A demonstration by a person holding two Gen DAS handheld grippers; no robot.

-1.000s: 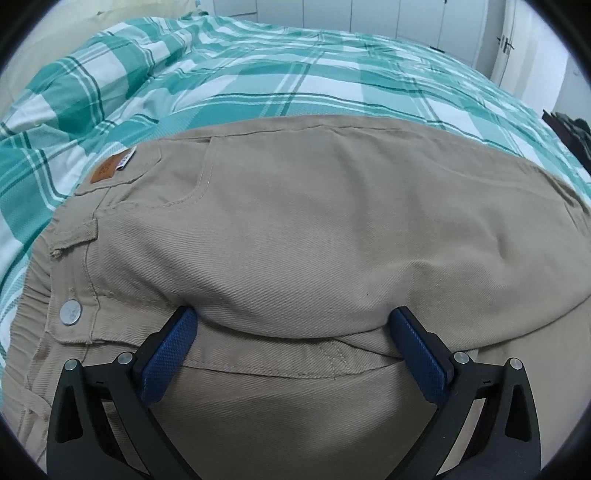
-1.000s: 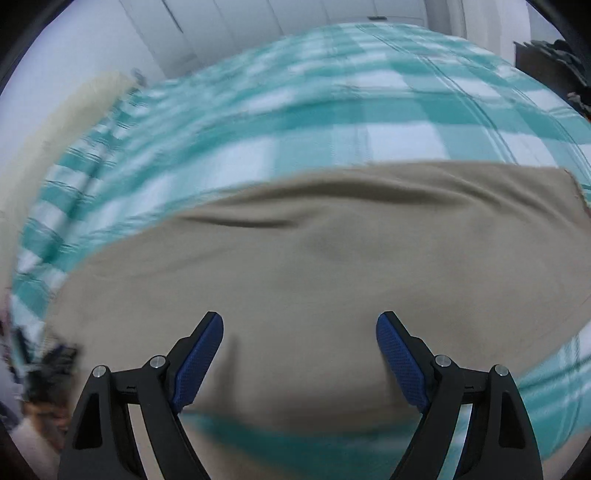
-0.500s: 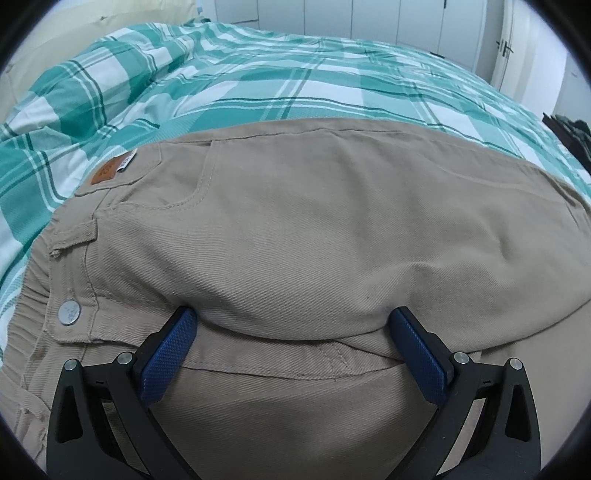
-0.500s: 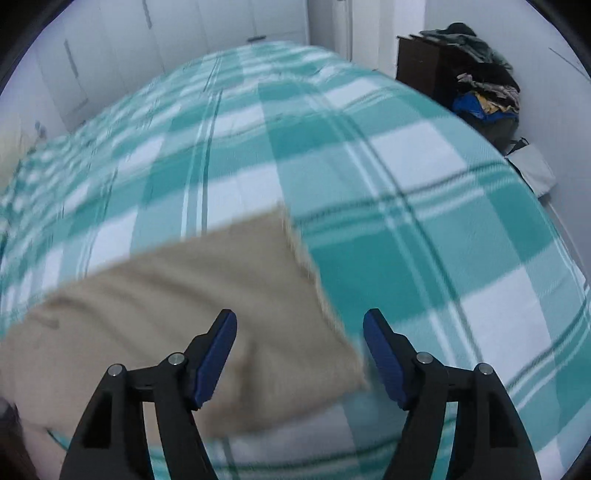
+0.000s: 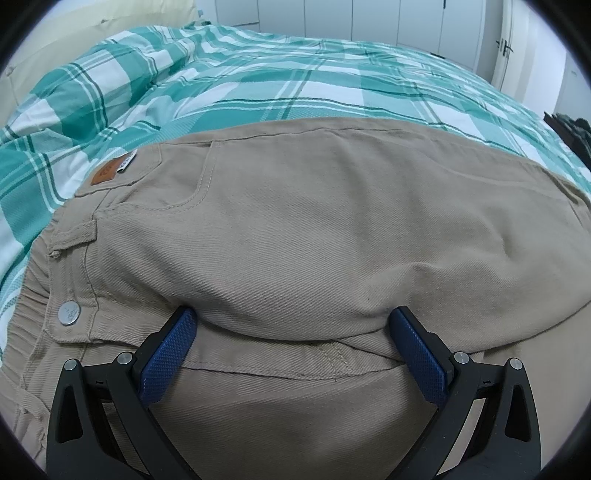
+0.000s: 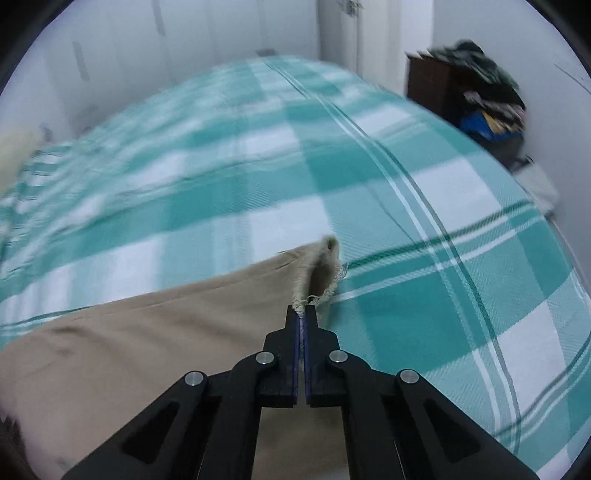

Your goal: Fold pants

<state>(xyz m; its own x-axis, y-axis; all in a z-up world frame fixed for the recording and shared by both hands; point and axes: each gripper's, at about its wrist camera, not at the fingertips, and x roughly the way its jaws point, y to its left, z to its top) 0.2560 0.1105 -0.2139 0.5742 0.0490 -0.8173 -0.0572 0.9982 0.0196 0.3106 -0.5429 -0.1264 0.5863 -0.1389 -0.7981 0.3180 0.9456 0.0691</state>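
Observation:
Khaki pants (image 5: pixel 314 229) lie flat on a green and white checked bedspread (image 5: pixel 258 85), folded lengthwise, waistband with a metal button (image 5: pixel 69 313) and leather patch at the left. My left gripper (image 5: pixel 291 325) is open, its blue pads resting against a raised fold near the fly. In the right wrist view the pant leg (image 6: pixel 147 332) runs to a frayed hem (image 6: pixel 325 273). My right gripper (image 6: pixel 303 314) is shut on the hem's near corner.
The bedspread (image 6: pixel 406 229) stretches beyond the hem. A dark dresser (image 6: pixel 454 96) piled with clothes stands at the right by the wall. White wardrobe doors (image 5: pixel 369 18) run along the back. A cream headboard (image 5: pixel 55 48) is at the left.
My right gripper swung right along the leg to the hem and closed on its corner. My left gripper stayed in place, open.

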